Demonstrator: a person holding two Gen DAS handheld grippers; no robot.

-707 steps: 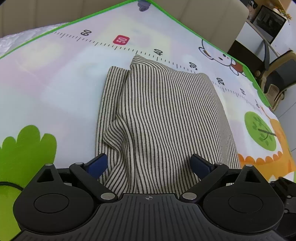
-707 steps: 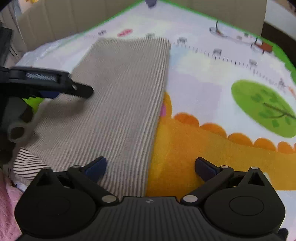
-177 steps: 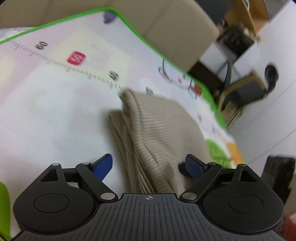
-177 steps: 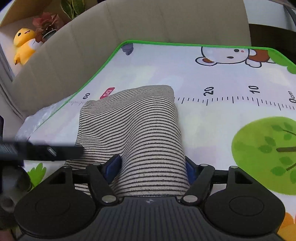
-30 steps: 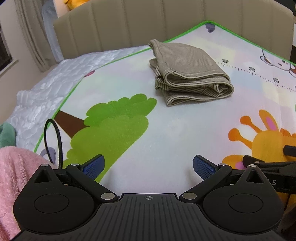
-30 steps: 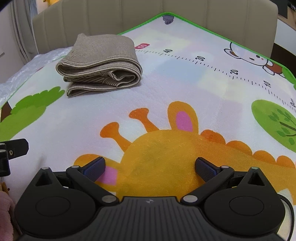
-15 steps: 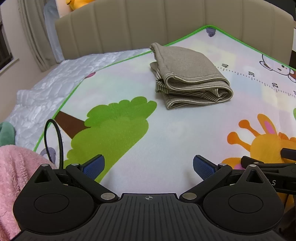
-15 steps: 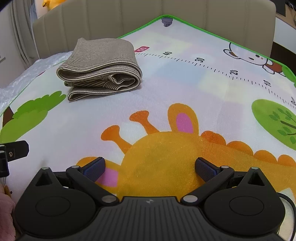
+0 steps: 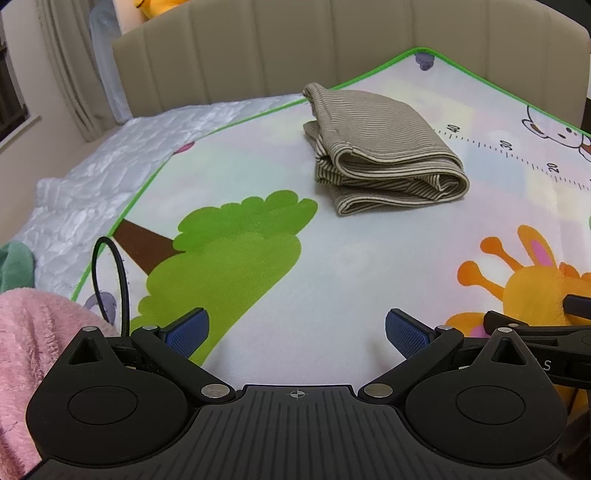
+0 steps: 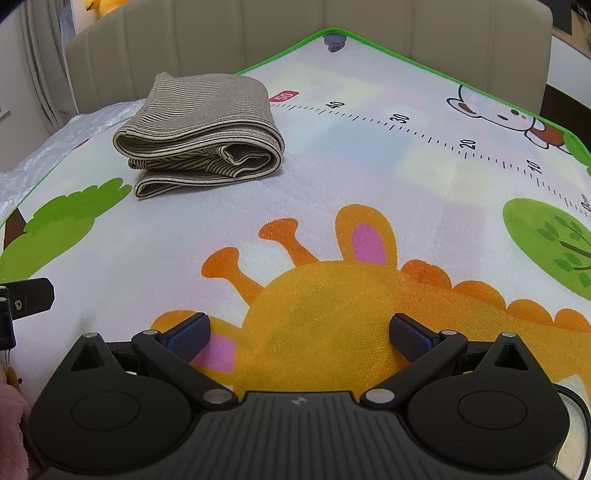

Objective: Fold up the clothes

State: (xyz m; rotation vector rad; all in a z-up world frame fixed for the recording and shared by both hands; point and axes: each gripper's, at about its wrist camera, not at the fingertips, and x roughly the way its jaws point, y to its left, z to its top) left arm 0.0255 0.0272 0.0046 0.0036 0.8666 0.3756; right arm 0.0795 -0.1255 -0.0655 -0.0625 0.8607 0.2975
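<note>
The folded garment (image 9: 384, 147) lies on the mat (image 9: 332, 266), well apart from the left gripper (image 9: 297, 332) and right gripper (image 10: 299, 332), both jaws released.

Your left wrist camera sits low over the near edge of the play mat (image 9: 332, 277), looking forward between the spread fingers of the left gripper (image 9: 295, 328). The folded striped garment (image 9: 384, 155) lies at 1 o'clock, well apart. The other rig's black arm shows at 3 o'clock.

Your right wrist camera looks along the right gripper (image 10: 299, 332), equally low, over the mat (image 10: 369, 177). The garment (image 10: 203, 125) sits at 11 o'clock.

Both views share the garment, the ruler print and the beige headboard (image 9: 332, 44) (image 10: 406, 22) at 12 o'clock.
</note>
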